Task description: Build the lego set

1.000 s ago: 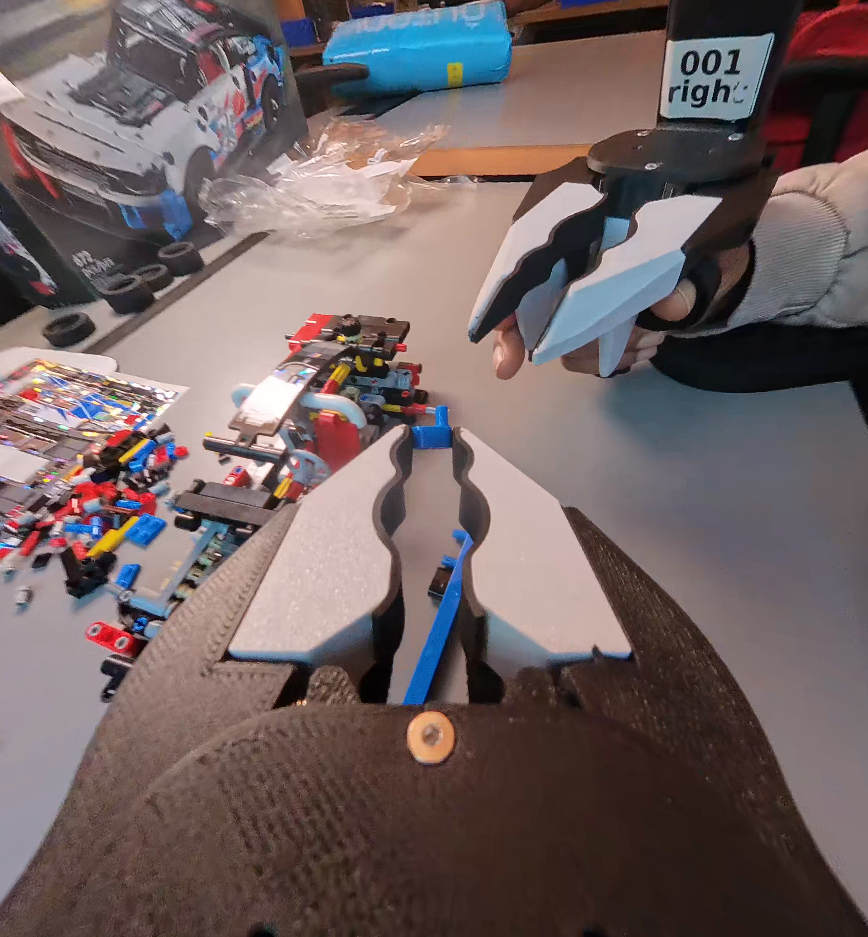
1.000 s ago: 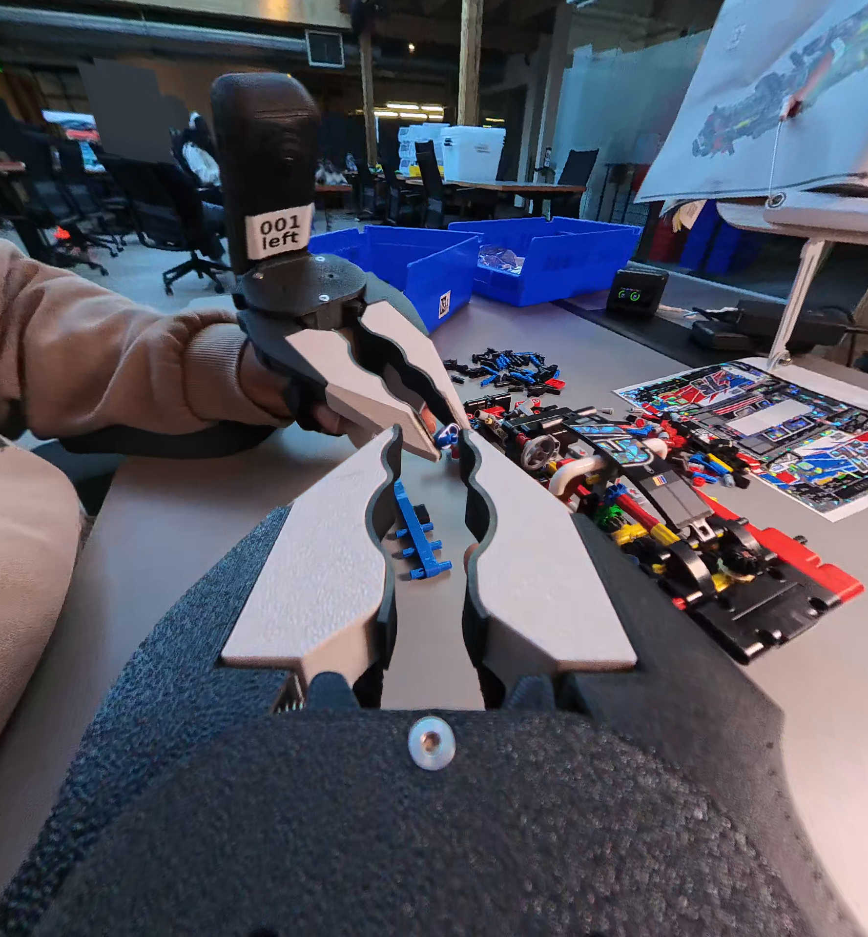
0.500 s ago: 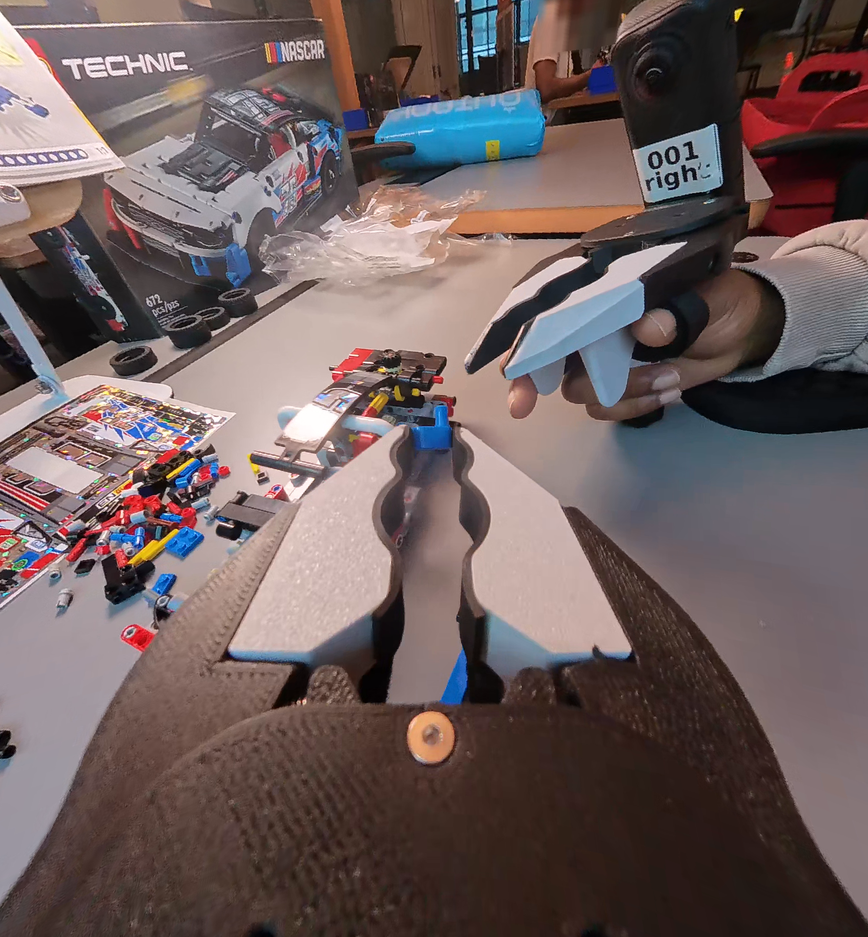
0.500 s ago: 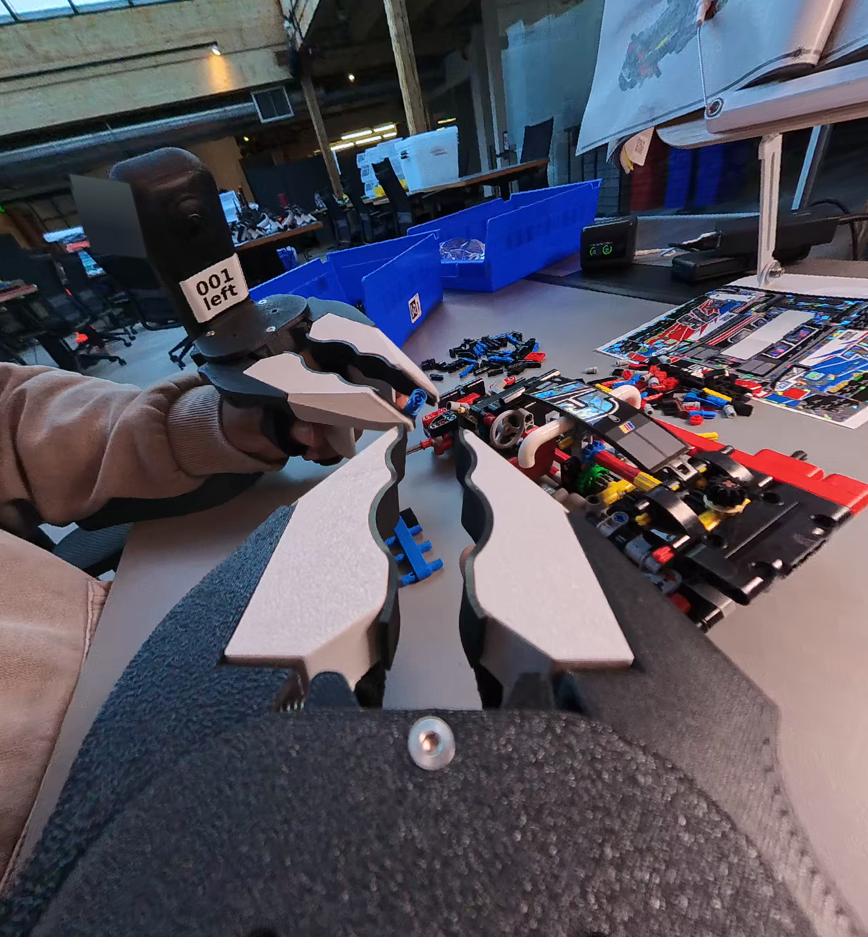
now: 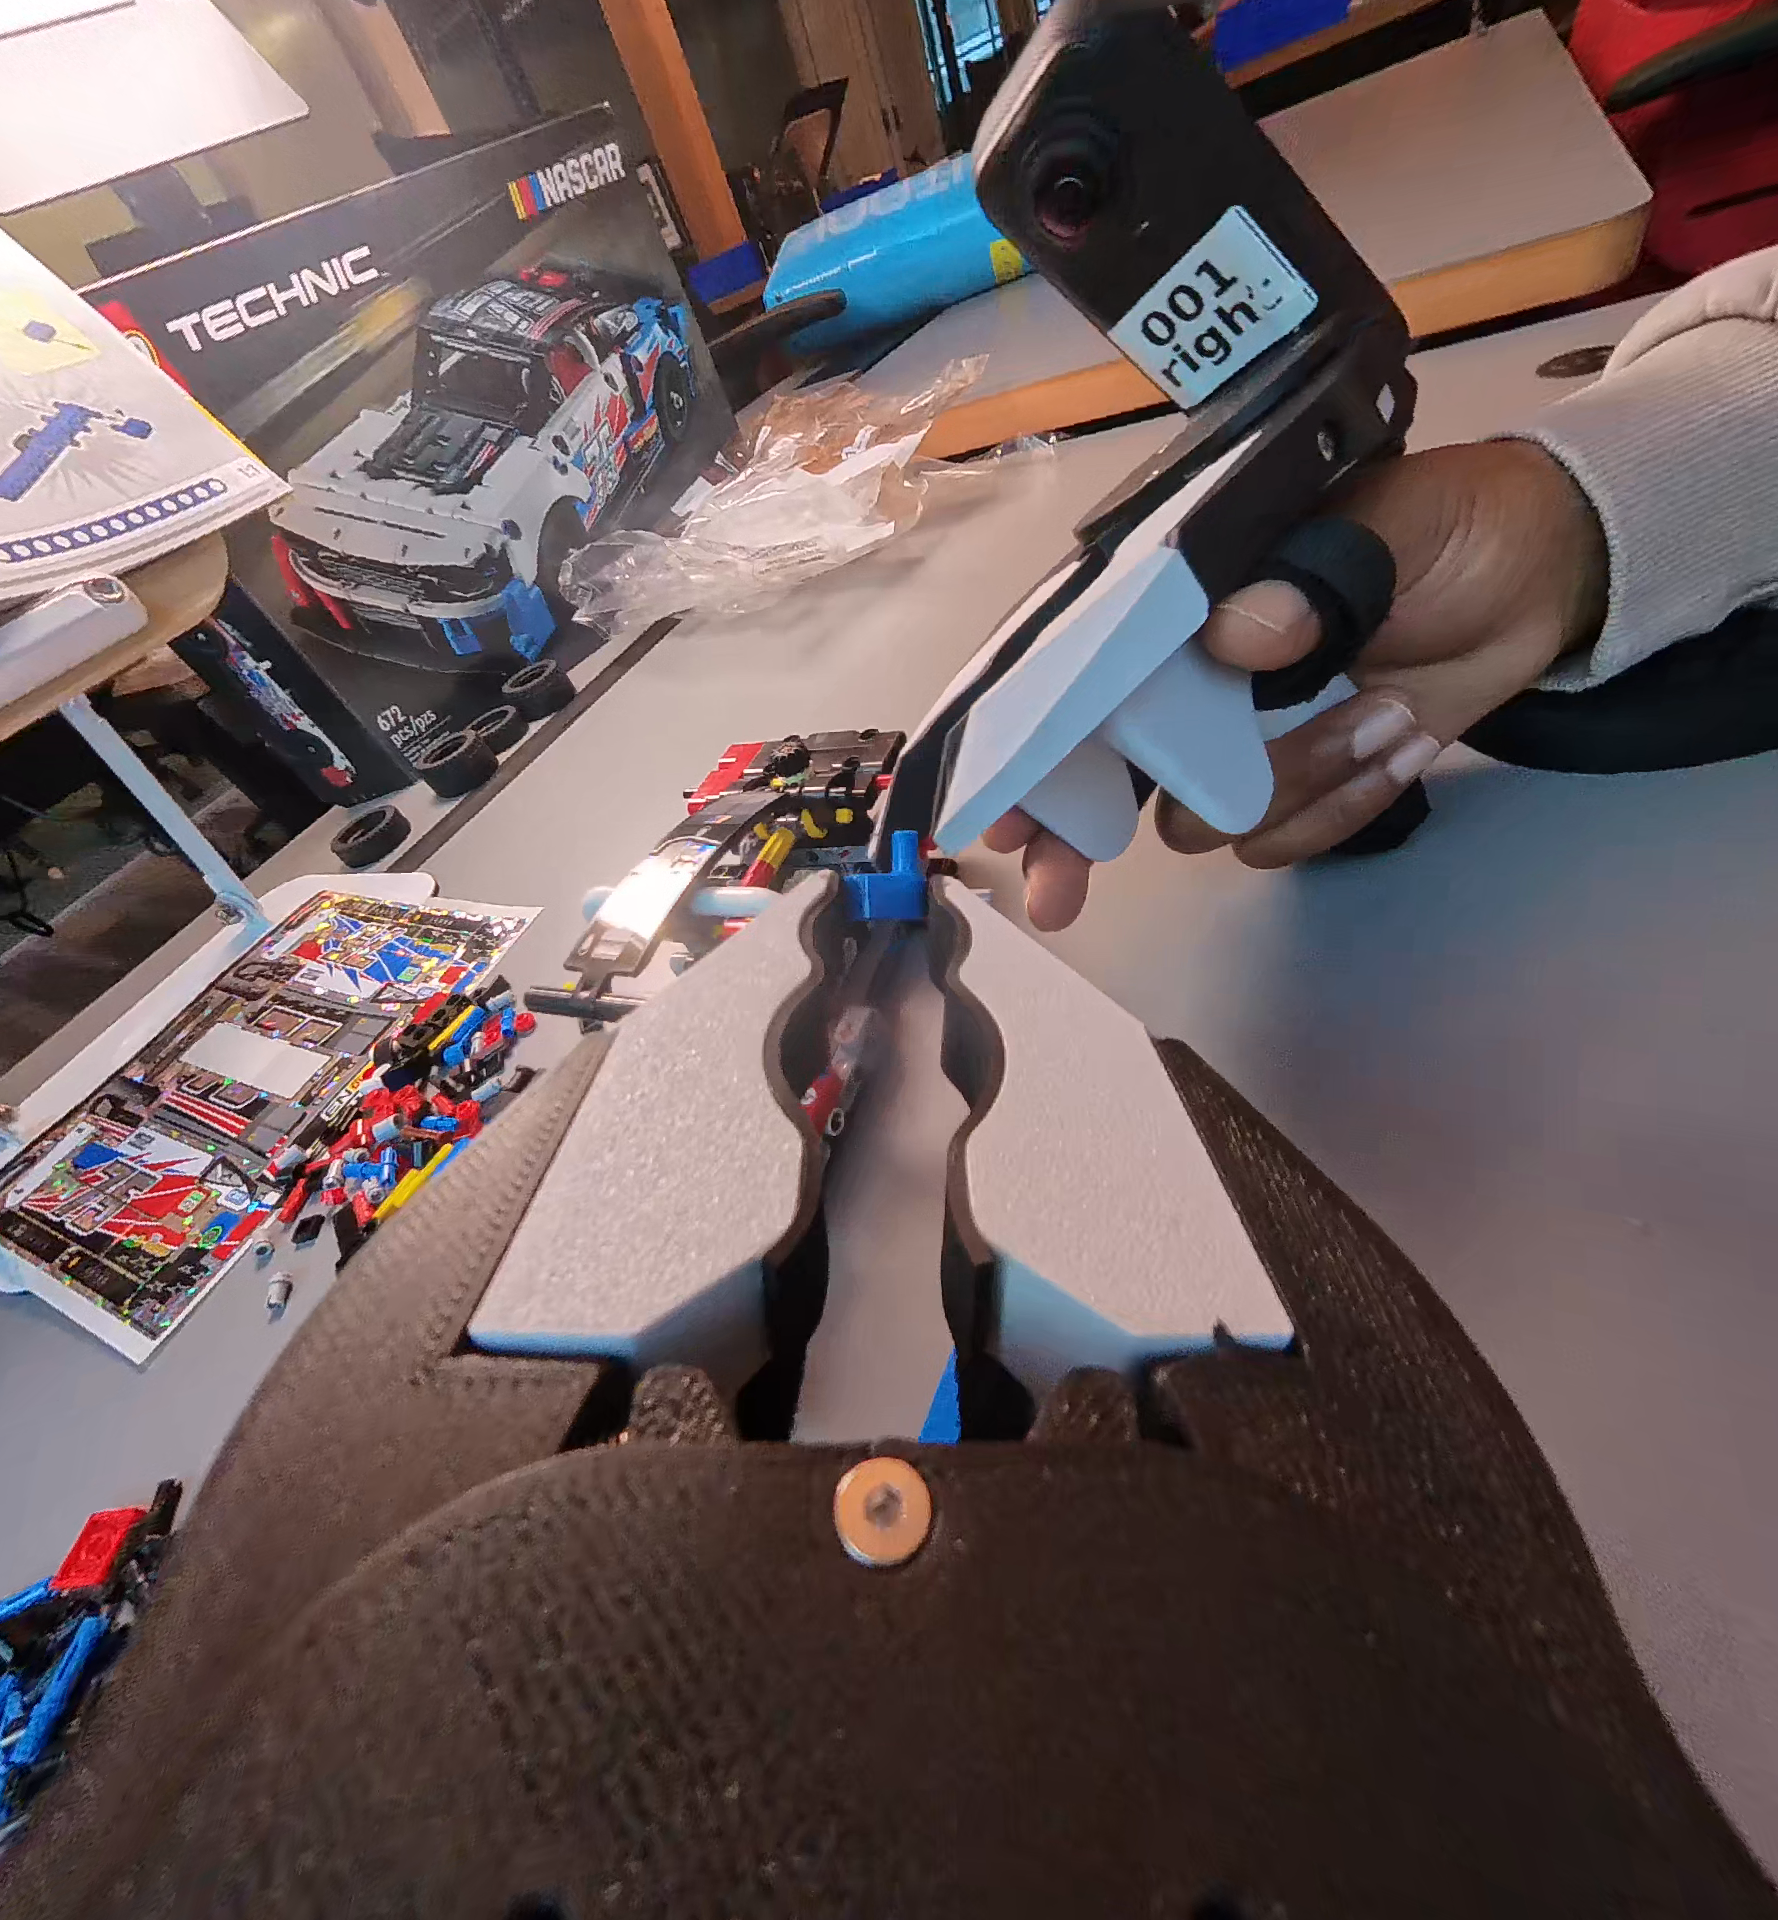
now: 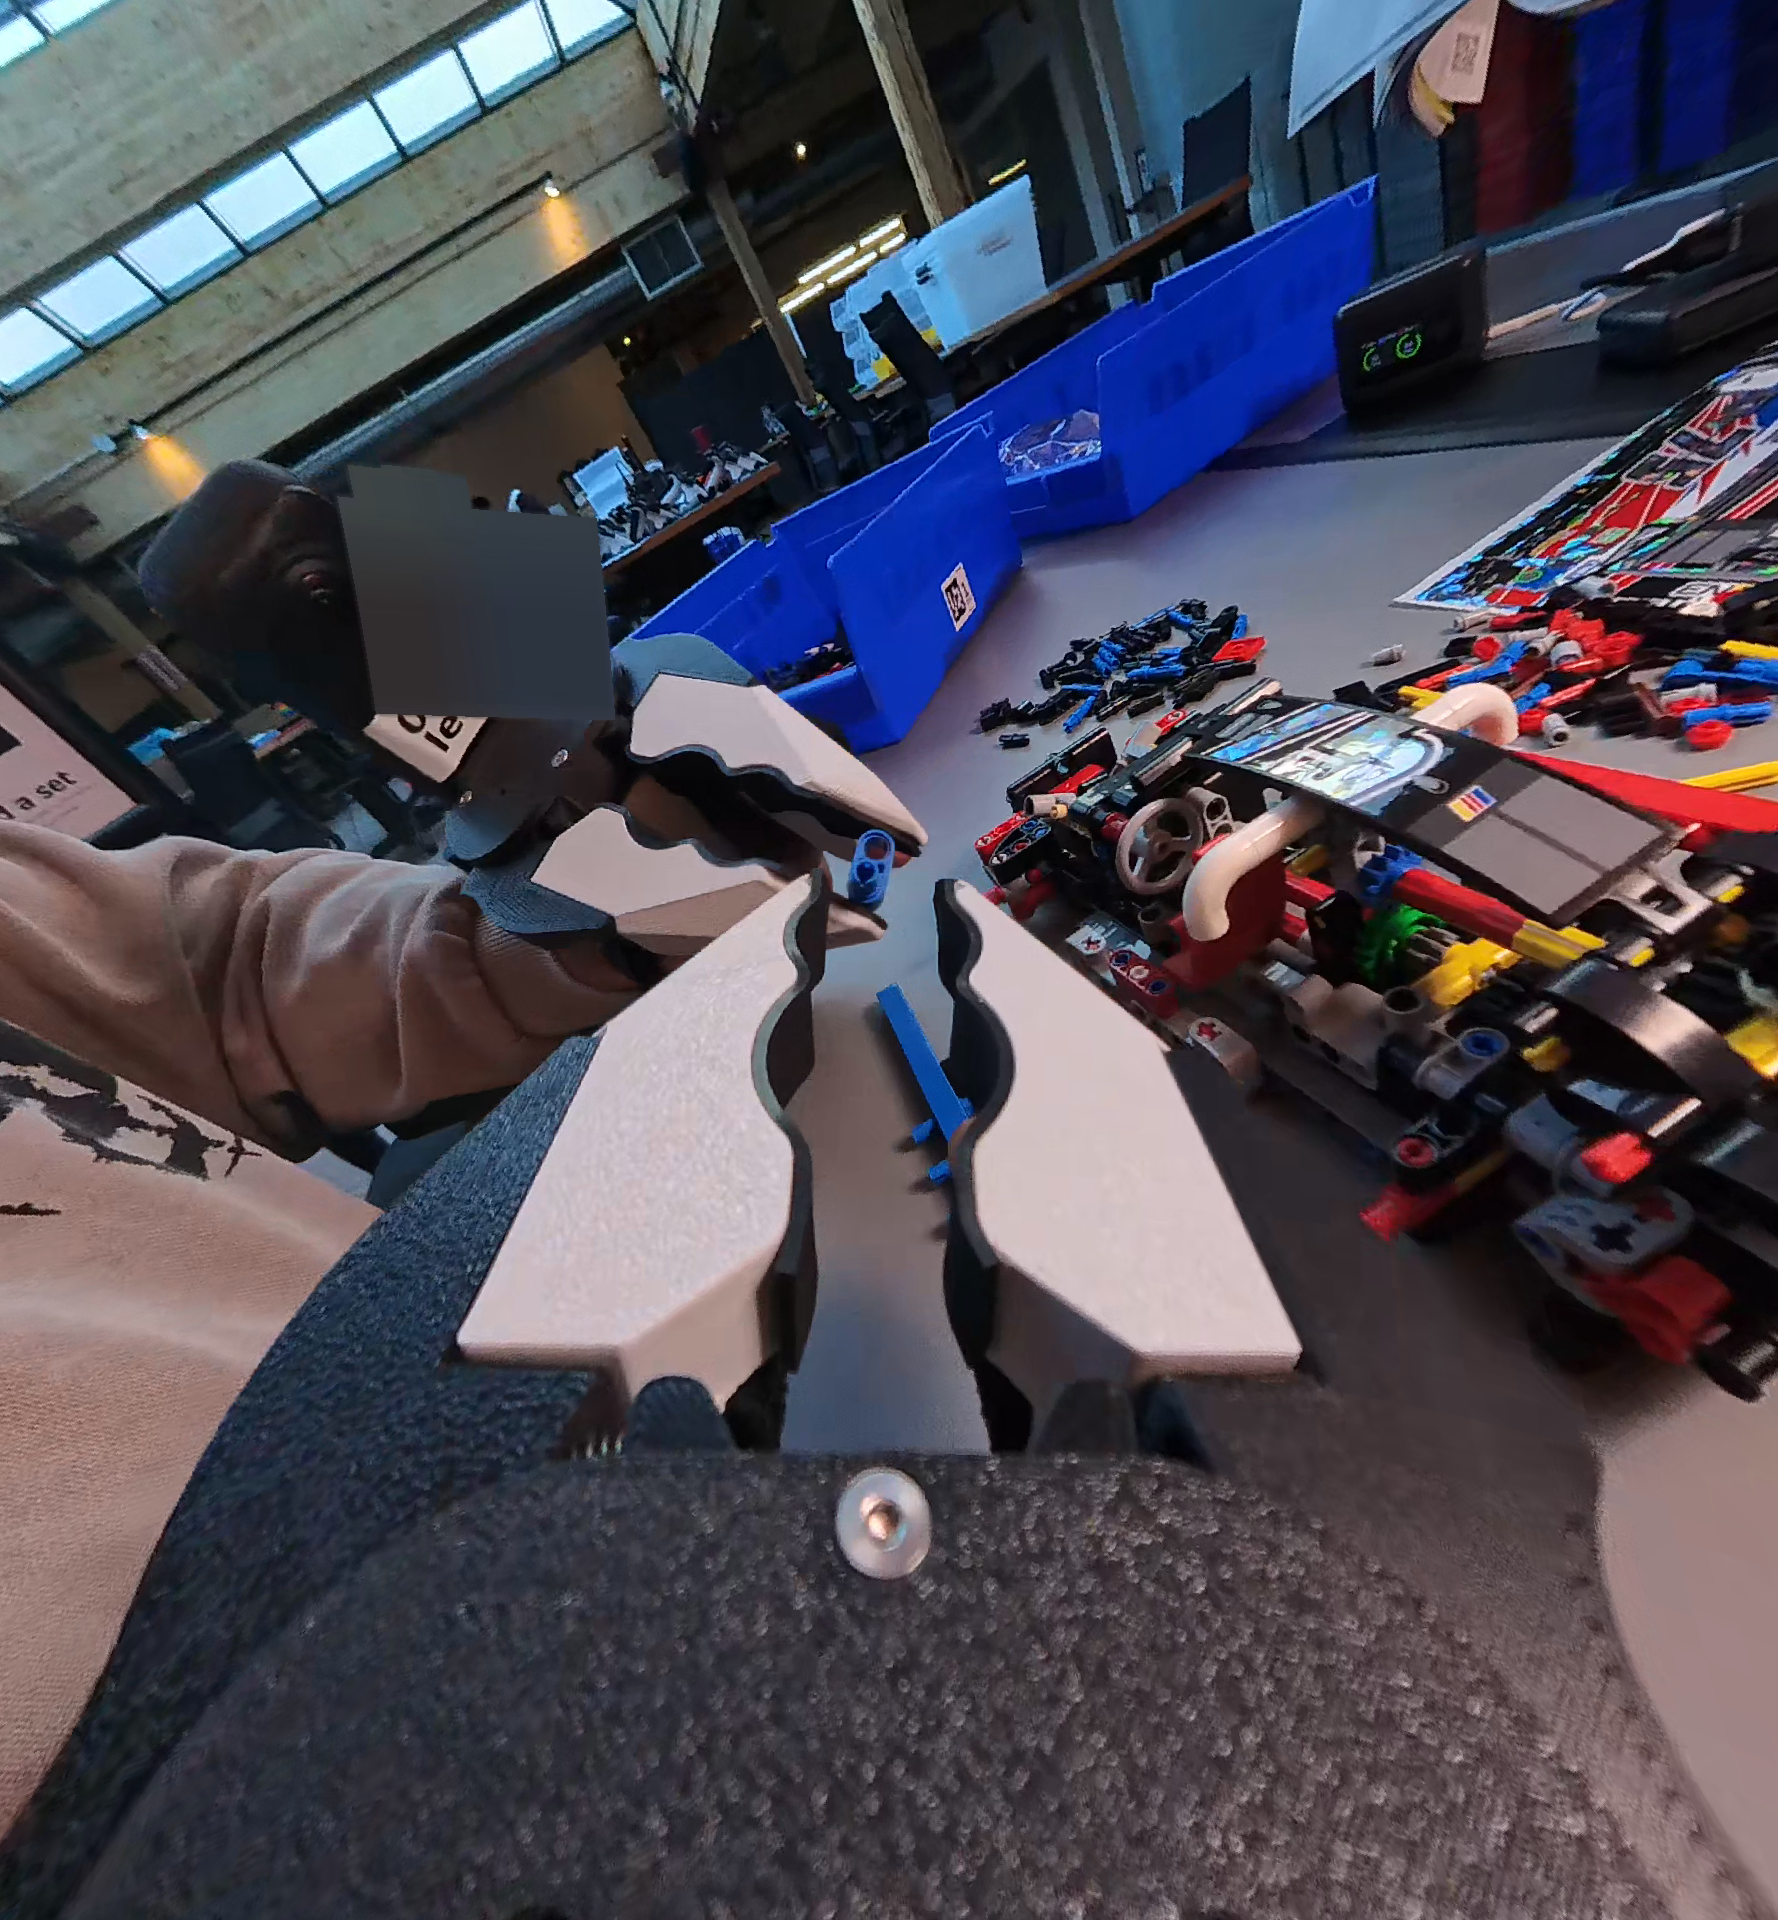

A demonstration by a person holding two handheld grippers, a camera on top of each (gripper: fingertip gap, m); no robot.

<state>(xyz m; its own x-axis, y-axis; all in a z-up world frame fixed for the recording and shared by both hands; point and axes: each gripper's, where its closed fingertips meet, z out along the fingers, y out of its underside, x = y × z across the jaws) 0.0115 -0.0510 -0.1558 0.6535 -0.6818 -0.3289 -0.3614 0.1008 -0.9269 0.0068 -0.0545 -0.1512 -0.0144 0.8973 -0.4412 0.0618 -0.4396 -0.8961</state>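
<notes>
Since the earlier frame both tools have tilted upward and drawn together, the left tool [image 5: 880, 899] clamped on a small blue connector [image 5: 887, 891] at its tips, the right tool [image 6: 874, 894], jaws apart and empty, just beside it. A blue beam with pins [image 6: 923, 1070] lies on the desk [image 5: 1436, 1039] beneath the right tool; the part-built car [image 6: 1467, 935] sits to its right. The tip-only pinch could let the connector twist or drop if nudged; the set's box [image 5: 417, 416] and both tool handles bear printed labels
</notes>
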